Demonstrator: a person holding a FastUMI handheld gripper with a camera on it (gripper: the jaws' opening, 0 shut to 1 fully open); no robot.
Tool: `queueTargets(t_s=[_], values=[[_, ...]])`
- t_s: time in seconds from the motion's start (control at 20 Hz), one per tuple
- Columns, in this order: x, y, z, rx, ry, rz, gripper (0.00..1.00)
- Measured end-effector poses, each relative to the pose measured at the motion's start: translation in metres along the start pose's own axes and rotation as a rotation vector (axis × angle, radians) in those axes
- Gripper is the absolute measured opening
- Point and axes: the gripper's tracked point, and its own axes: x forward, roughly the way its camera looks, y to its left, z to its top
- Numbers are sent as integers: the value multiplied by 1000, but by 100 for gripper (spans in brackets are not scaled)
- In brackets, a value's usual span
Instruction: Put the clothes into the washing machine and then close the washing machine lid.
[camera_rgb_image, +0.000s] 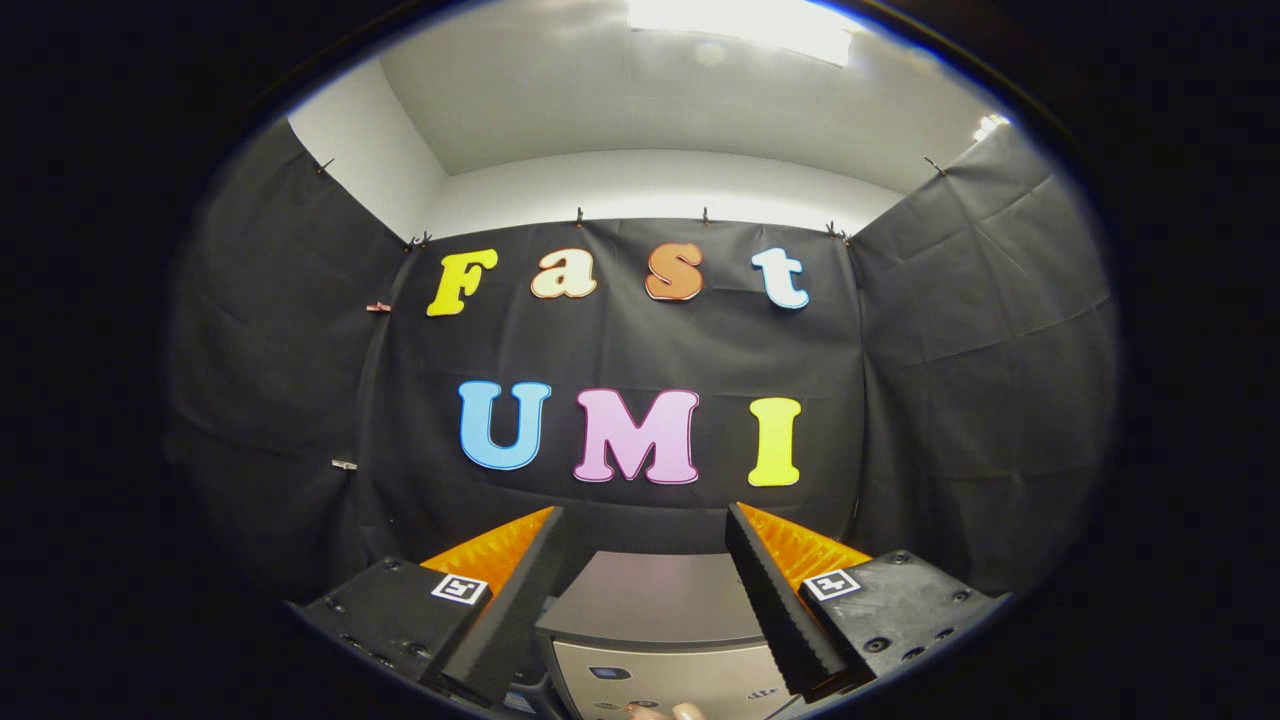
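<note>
My gripper is raised and open, with a wide gap and nothing between its fingers. Below and between the fingers sits the washing machine, seen from above and in front; its grey lid lies flat and looks closed. A lighter control panel runs along the front of the machine. At the panel's near edge a person's fingertips peek in.
The booth's black cloth wall hangs just behind the machine and wraps round both sides. Above it are a white wall and a ceiling with a bright lamp.
</note>
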Motion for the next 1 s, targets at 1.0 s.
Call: queueTargets(t_s=[1.0], values=[[2, 19, -5, -28, 1, -14, 99]])
